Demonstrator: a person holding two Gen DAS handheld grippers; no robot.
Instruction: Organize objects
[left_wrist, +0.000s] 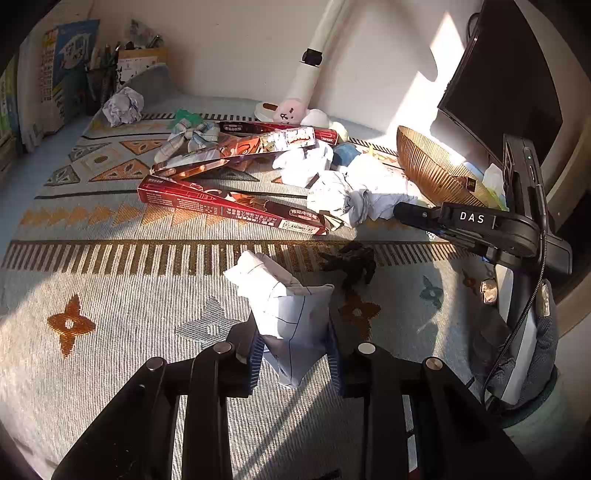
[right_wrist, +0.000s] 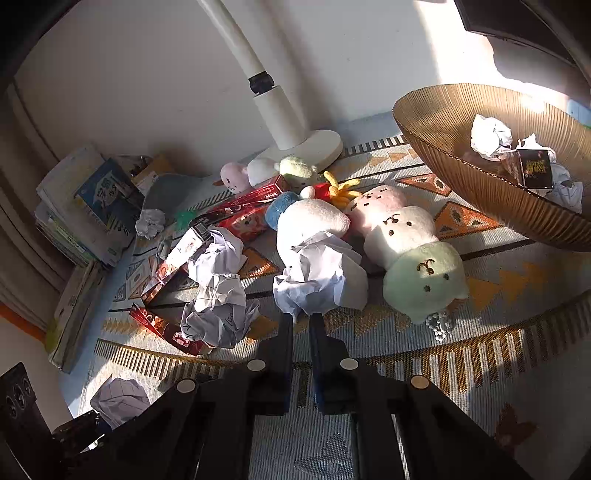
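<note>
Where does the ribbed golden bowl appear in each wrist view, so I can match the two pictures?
Left wrist view: the golden bowl sits at the right, tilted, behind the right tool.
Right wrist view: the golden bowl fills the upper right, with crumpled paper inside.
Shared landmark: the white lamp post against the back wall.

The left gripper pointed down at a slant, jaws clamped on a paper ball. The right gripper slanted down too, jaws nearly together, pinching paper.
</note>
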